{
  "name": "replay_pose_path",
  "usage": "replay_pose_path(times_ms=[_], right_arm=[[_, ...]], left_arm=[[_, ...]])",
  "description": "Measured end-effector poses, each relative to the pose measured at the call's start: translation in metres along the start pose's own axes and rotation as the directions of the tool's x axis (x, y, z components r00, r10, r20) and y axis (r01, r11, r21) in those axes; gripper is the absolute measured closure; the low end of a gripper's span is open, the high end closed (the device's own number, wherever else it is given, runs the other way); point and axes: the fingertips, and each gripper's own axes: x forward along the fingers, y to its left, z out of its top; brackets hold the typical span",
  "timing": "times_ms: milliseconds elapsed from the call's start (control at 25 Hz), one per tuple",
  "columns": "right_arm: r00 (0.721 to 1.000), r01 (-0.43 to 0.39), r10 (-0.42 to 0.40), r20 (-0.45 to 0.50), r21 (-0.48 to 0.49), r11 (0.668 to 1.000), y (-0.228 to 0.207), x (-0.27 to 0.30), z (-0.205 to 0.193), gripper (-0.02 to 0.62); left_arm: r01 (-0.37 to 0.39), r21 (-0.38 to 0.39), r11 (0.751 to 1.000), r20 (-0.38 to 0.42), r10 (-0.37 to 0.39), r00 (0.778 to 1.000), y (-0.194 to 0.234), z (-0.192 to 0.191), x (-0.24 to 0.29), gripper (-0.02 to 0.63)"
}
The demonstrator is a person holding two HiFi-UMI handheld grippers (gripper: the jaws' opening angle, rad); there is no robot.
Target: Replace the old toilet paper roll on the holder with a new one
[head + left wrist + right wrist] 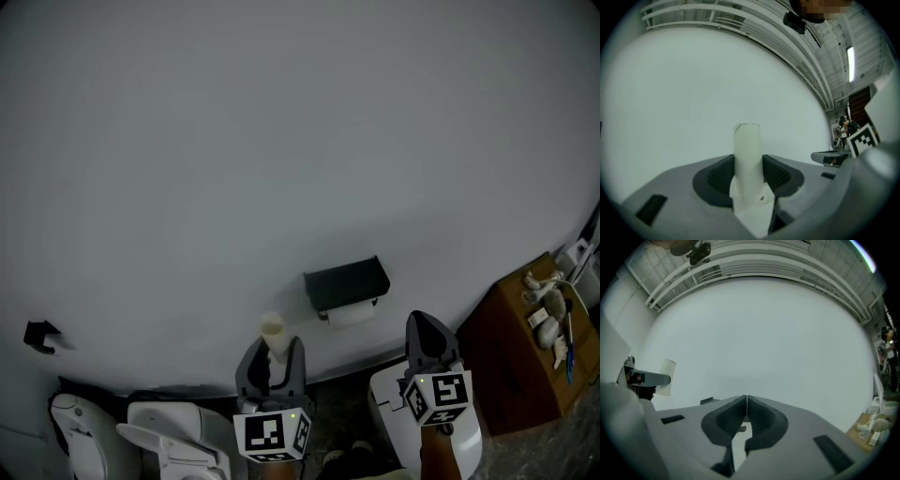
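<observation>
Holding the left gripper (748, 174) level, facing a pale wall (281, 141). Clamping a white tube (747, 150) between its jaws, pads pressing on both sides, tube standing upright with its open end on top and a scrap of paper clinging round its lower part. Holding the right gripper (746, 401) level beside it, jaws meeting tight with nothing between them. Facing a black holder (345, 279) fixed to the wall, showing in the head view above and between the two grippers, carrying a roll (352, 315) under its cover. Touching neither holder nor roll with either gripper; holding the tube to the holder's left and lower, apart from it. Showing a toilet (173, 441) at the head view's lower left, and a brown box (506, 366) bearing small pale items at the right.
</observation>
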Motion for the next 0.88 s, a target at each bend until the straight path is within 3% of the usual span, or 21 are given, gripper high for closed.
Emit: replay_pose_path(times_ms=[880], right_arm=[[1.0, 0.008, -0.008, -0.011, 0.007, 1.0, -0.004, -0.0018, -0.0062, 0.574]], left_arm=[[-0.008, -0.002, 1.0, 0.002, 0.008, 1.0, 0.0013, -0.0013, -0.0002, 0.414]])
